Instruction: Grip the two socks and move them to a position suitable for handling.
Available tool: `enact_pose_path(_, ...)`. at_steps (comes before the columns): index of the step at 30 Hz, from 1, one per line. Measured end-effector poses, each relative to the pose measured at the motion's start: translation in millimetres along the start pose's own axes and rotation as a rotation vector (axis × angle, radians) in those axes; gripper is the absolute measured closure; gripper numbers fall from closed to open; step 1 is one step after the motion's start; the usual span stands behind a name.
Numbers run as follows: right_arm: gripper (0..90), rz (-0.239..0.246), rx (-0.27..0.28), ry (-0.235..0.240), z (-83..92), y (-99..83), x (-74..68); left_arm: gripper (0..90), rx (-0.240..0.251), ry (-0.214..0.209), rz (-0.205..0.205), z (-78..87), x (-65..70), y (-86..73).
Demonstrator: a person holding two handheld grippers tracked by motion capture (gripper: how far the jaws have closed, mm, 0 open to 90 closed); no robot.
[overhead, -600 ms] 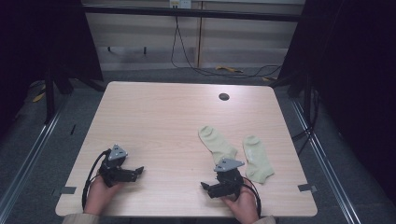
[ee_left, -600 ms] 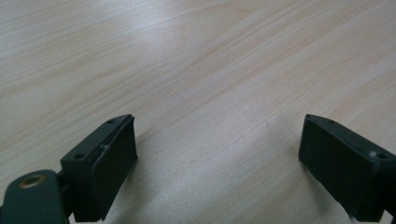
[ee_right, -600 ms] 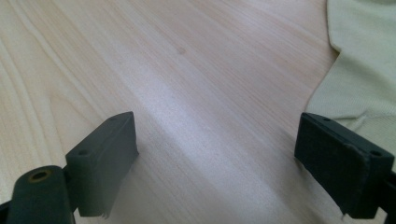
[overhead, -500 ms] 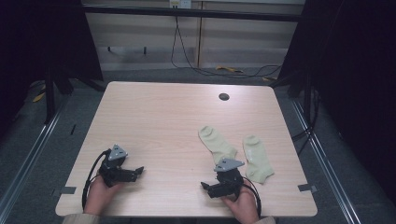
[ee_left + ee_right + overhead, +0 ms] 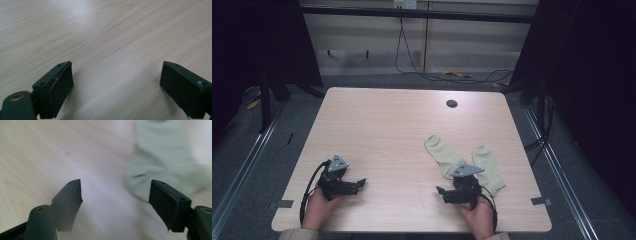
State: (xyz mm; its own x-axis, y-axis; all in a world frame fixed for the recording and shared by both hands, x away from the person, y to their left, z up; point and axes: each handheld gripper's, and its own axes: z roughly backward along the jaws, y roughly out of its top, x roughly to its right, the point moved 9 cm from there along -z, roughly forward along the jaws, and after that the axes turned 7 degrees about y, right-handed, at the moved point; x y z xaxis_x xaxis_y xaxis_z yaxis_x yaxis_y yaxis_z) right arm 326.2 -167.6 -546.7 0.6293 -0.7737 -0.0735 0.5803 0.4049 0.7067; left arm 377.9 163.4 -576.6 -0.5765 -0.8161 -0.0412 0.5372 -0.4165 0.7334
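The pale green sock point(image 5: 165, 157) ahead of the spread, empty right gripper point(image 5: 116, 202) looks light and floppy (best pinched at an edge), while the left gripper point(image 5: 116, 85) gapes over bare table point(image 5: 105, 30).

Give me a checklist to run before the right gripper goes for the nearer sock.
1. Right gripper open: ok, its fingers stand apart with nothing between them.
2. Left gripper free: ok, open over bare table.
3. Left sock reachable: ok, it lies flat just ahead and to the right of the right gripper's fingers in the right gripper view.
4. Socks apart: cannot tell, the right gripper covers where the left sock and right sock come near each other in the high view.
5. Gripper aimed at sock: not ok, in the high view the fingers point left, away from it.
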Motion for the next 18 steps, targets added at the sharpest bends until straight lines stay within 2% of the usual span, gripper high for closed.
enact_pose_path(1, 28.0, 0.008, 0.019, -0.038, 7.5, 2.7, 9.0, 11.0, -0.001, 0.000, 0.001, 0.1, 0.0, -0.1)
enact_pose_path(2, 29.1, -0.003, 0.034, -0.084, 15.8, 3.7, 19.4, 11.0, -0.001, 0.000, 0.001, 0.1, 0.0, -0.1)
enact_pose_path(4, 28.5, -0.062, 0.051, -0.149, 28.4, 1.9, 41.4, 11.0, -0.001, 0.000, 0.000, 0.1, 0.0, -0.1)
enact_pose_path(5, 28.6, -0.087, 0.042, -0.167, 32.2, -1.8, 51.3, 11.0, -0.001, 0.000, 0.000, 0.1, 0.0, -0.1)
enact_pose_path(7, 26.6, -0.143, 0.014, -0.247, 37.7, -12.2, 72.2, 11.0, -0.001, 0.000, 0.001, 0.0, 0.0, -0.1)
enact_pose_path(8, 26.7, -0.172, 0.016, -0.270, 40.4, -15.9, 80.4, 11.0, -0.001, 0.000, 0.001, 0.0, 0.0, -0.1)
enact_pose_path(10, 29.1, -0.216, 0.018, -0.295, 45.7, -20.6, 93.5, 11.0, 0.000, 0.000, 0.000, 0.0, 0.0, 0.0)
enact_pose_path(11, 29.1, -0.216, 0.018, -0.295, 45.7, -20.6, 93.5, 11.0, 0.000, 0.000, 0.000, 0.0, 0.0, 0.0)
enact_pose_path(12, 28.6, -0.239, 0.027, -0.316, 49.0, -23.2, 102.3, 11.0, -0.001, 0.000, 0.001, 0.0, 0.0, -0.1)
enact_pose_path(13, 28.6, -0.239, 0.027, -0.316, 49.0, -23.2, 102.3, 11.0, -0.001, 0.000, 0.001, 0.0, 0.0, -0.1)
enact_pose_path(14, 28.5, -0.269, 0.015, -0.328, 49.4, -29.2, 108.6, 11.0, 0.000, 0.000, 0.000, 0.0, 0.0, 0.0)
enact_pose_path(16, 28.5, -0.305, 0.004, -0.340, 49.4, -34.9, 111.6, 11.0, -0.001, 0.000, 0.001, 0.1, 0.0, -0.1)
enact_pose_path(18, 28.5, -0.314, -0.020, -0.346, 47.4, -39.0, 111.8, 11.0, -0.001, 0.000, 0.000, 0.1, 0.0, -0.1)
